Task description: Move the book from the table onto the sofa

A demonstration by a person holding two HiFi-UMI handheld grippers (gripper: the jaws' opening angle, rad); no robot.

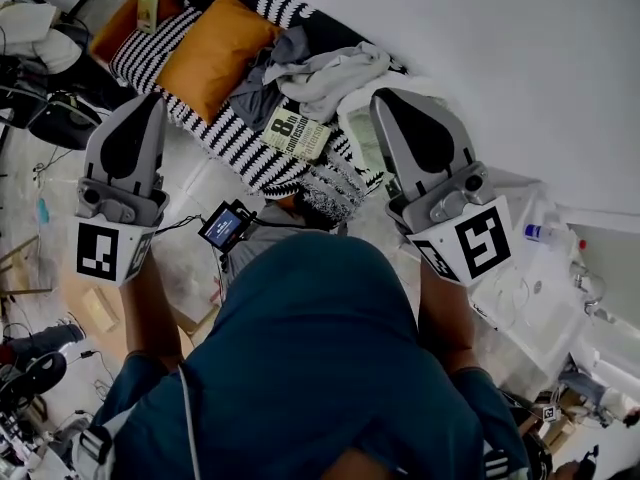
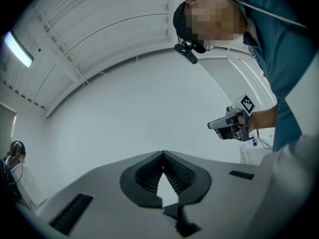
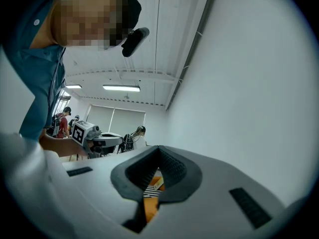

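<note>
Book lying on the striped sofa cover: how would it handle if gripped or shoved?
The book looks like a thin paperback, so probably stiff-ish but may flex if pinched at one edge. It lies cover-up, so it is unlikely to roll or tip. The striped cover and clothes beside it would likely snag a push.

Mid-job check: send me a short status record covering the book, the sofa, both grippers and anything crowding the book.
book: lying face up on the striped cover of the sofa
neighbours: heap of clothes against its upper edge; orange cushion nearby, apart from it
left gripper: fingers together, nothing between them, away from the book
right gripper: fingers together, nothing between them, away from the book
task state: book looks placed on the sofa and neither gripper is holding it
</note>
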